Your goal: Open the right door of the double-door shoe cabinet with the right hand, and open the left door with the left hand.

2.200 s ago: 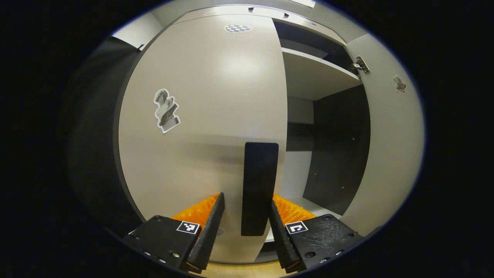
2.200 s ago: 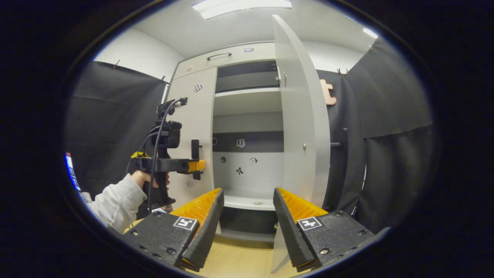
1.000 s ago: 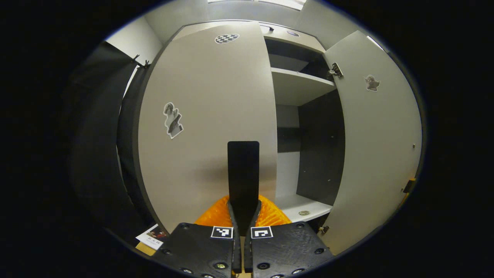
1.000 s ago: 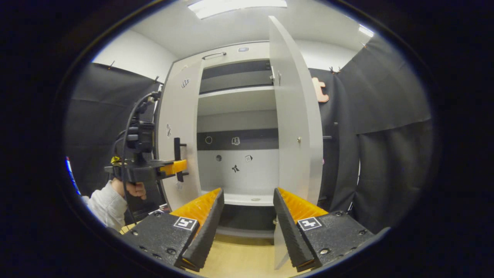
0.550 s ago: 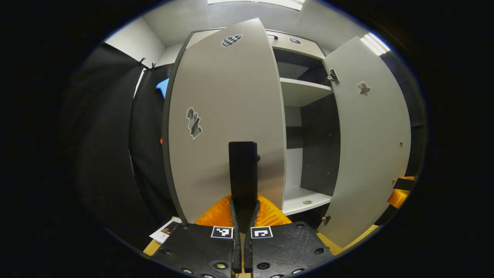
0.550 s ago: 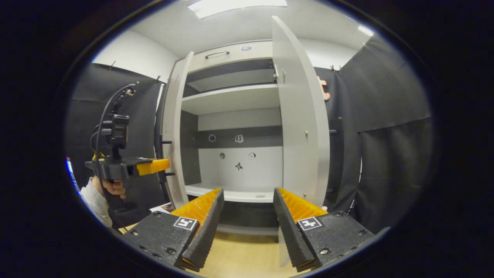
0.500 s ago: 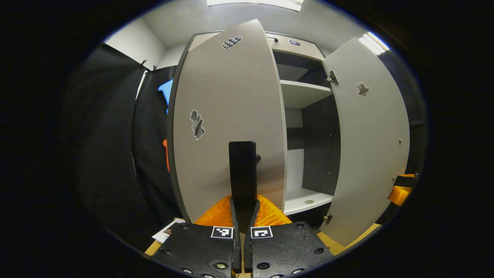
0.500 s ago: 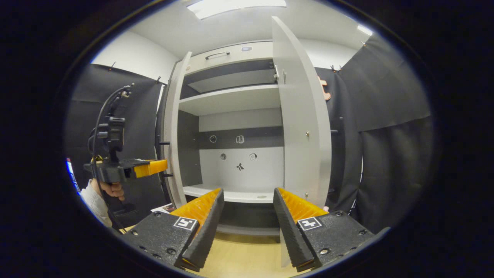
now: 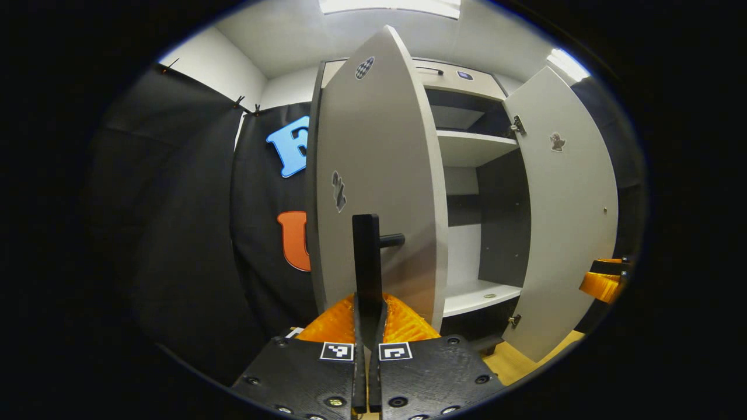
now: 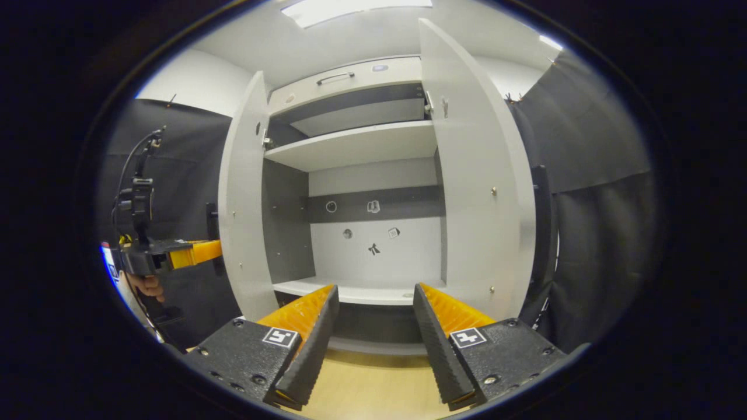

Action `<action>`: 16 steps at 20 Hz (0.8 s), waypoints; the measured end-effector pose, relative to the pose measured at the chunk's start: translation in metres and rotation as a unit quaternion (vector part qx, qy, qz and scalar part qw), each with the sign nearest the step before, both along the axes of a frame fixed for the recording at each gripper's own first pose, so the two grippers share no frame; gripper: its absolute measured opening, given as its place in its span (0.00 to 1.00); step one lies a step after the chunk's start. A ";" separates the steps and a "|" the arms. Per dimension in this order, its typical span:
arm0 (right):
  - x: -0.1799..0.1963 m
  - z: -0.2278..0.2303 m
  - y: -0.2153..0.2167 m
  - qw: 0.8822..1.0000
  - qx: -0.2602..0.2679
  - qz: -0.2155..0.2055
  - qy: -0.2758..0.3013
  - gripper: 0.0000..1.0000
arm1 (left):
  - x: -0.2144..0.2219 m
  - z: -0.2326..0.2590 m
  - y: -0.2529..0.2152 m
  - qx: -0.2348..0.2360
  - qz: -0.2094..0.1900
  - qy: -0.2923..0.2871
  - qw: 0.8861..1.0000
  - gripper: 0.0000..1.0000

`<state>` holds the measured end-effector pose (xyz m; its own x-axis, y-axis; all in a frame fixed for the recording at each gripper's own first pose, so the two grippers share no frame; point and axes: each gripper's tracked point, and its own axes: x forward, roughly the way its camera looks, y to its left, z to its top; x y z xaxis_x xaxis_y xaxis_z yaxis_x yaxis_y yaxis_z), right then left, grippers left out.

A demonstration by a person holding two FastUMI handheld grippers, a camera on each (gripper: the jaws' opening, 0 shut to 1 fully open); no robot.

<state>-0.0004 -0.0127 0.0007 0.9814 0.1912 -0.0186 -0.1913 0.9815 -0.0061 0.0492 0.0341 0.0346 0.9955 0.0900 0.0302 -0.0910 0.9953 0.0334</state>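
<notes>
The left gripper (image 9: 367, 318) was clamped on the upright black handle (image 9: 366, 256) of the left door (image 9: 373, 175), which stood swung wide, apparently about square to the cabinet (image 10: 356, 146), while the right gripper (image 10: 373, 326) hung unclenched, holding nothing, facing the opened right door (image 10: 478, 192).

L tool (image 9: 367, 326) clamped tight on handle (image 9: 366, 262); R tool (image 10: 373, 326) wide apart, free

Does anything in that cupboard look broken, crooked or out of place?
Nothing stands out. Both doors, the left door and right door, hang open and look straight, the shelf sits level, and the left gripper is clamped on the left door's handle.
</notes>
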 end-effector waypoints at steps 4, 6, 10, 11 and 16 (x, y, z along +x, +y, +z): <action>0.002 0.001 0.005 1.000 -0.003 -0.002 -0.001 0.80 | -0.006 0.000 0.020 0.007 0.016 -0.005 1.000 0.01; 0.003 0.001 0.008 1.000 -0.003 -0.002 -0.003 0.80 | -0.010 0.001 0.032 0.010 0.029 -0.008 0.999 0.01; 0.008 -0.001 0.017 1.000 0.003 0.003 0.000 0.80 | -0.012 0.002 0.062 0.018 0.051 -0.015 0.998 0.00; 0.009 -0.001 0.020 1.000 0.004 0.005 0.000 0.81 | -0.013 0.000 0.070 0.012 0.055 -0.014 0.998 0.00; 0.017 -0.002 0.033 1.000 -0.006 0.006 0.003 0.81 | -0.014 -0.003 0.089 -0.001 0.016 -0.017 1.000 0.00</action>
